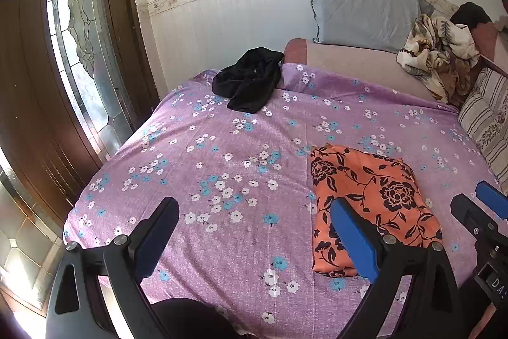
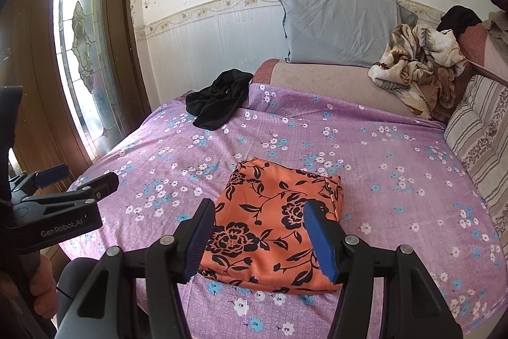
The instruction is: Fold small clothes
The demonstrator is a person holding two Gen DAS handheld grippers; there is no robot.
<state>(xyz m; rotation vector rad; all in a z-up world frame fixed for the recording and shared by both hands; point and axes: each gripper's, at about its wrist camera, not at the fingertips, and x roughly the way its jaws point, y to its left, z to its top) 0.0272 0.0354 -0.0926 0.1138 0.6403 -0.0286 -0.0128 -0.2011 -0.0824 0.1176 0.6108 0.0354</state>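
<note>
An orange cloth with black flowers (image 2: 260,231) lies folded into a neat rectangle on the purple flowered bedsheet (image 2: 397,186). My right gripper (image 2: 258,207) hovers just above its near half, open, with neither pad pressing on the fabric. In the left wrist view the same cloth (image 1: 374,205) lies right of my left gripper (image 1: 254,208), which is open over bare sheet with nothing between its fingers. A crumpled black garment (image 1: 250,81) lies at the far left of the bed, apart from both grippers; it also shows in the right wrist view (image 2: 219,104).
A grey pillow (image 2: 339,27) leans on the far wall. A crumpled beige floral blanket (image 2: 419,65) and a striped cushion (image 2: 479,132) sit at the right. A wooden door with a leaded glass pane (image 1: 79,30) stands left of the bed.
</note>
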